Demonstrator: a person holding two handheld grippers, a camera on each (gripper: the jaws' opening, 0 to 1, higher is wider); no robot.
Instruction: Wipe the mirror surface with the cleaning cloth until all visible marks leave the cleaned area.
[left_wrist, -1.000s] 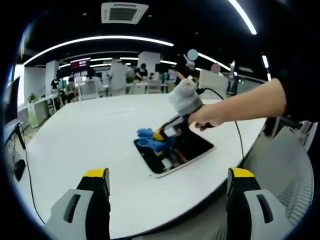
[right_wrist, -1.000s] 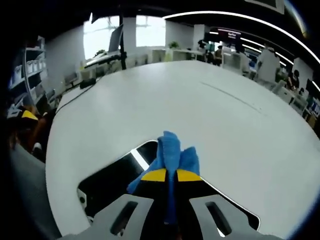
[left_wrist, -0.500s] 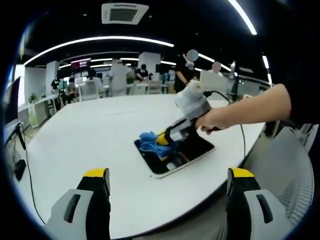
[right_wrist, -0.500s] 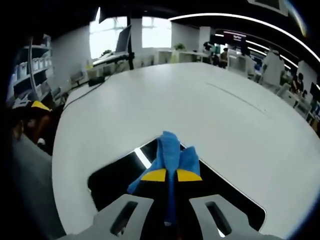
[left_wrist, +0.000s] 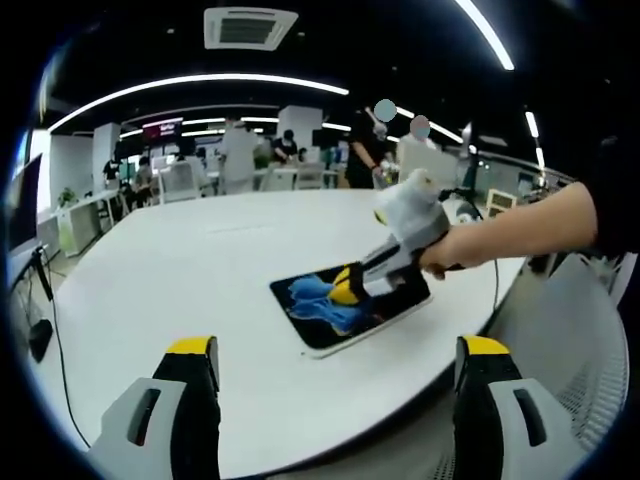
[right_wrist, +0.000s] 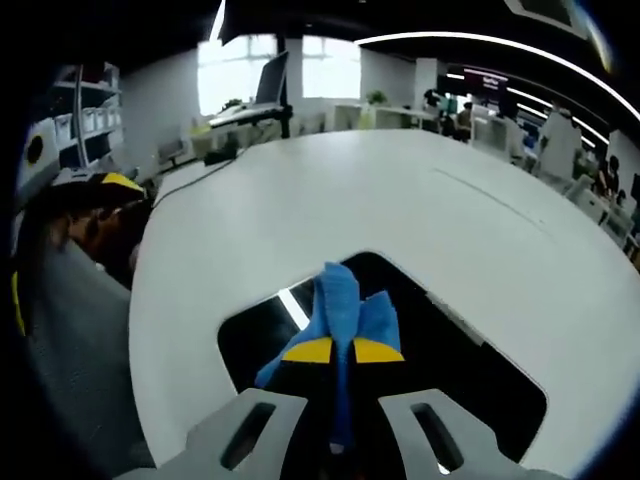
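Cloth (right_wrist: 340, 305) in right hand-held gripper (right_wrist: 341, 352)

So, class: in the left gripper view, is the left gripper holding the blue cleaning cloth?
No: the left gripper stands open and empty near the table edge, while the right gripper presses the blue cleaning cloth onto the dark rectangular mirror.

The mirror (left_wrist: 352, 318) lies flat on the tabletop (left_wrist: 190, 290) near its edge. The cloth (left_wrist: 322, 301) rests on the mirror, beneath the right gripper (left_wrist: 347, 286).
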